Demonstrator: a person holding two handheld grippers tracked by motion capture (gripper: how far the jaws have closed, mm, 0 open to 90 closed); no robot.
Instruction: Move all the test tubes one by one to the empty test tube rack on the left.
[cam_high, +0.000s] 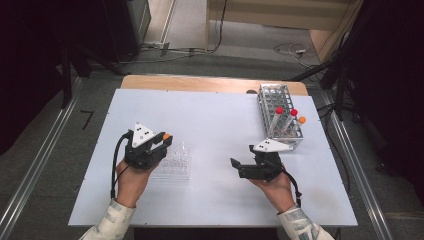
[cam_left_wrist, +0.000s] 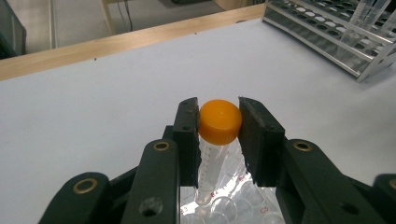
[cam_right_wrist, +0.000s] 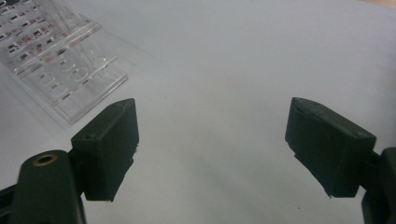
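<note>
My left gripper (cam_left_wrist: 218, 122) is shut on the orange cap of a clear tube (cam_left_wrist: 212, 161), which hangs upright just above a clear plastic rack (cam_left_wrist: 224, 205). In the high view the left gripper (cam_high: 161, 141) sits over that clear rack (cam_high: 176, 162) at the table's left, with the orange cap (cam_high: 166, 135) showing at its tip. My right gripper (cam_high: 239, 165) rests low near the table's middle right and points left. Its jaws stand wide apart over bare white table (cam_right_wrist: 210, 121), with nothing between them. The clear rack (cam_right_wrist: 60, 70) lies ahead of it to the left.
A metal wire rack (cam_high: 280, 115) stands at the back right of the white table (cam_high: 215, 125), holding two red-capped tubes (cam_high: 293, 113) and an orange-capped one (cam_high: 302, 120). Its corner shows in the left gripper view (cam_left_wrist: 336, 37). A wooden strip runs along the far edge.
</note>
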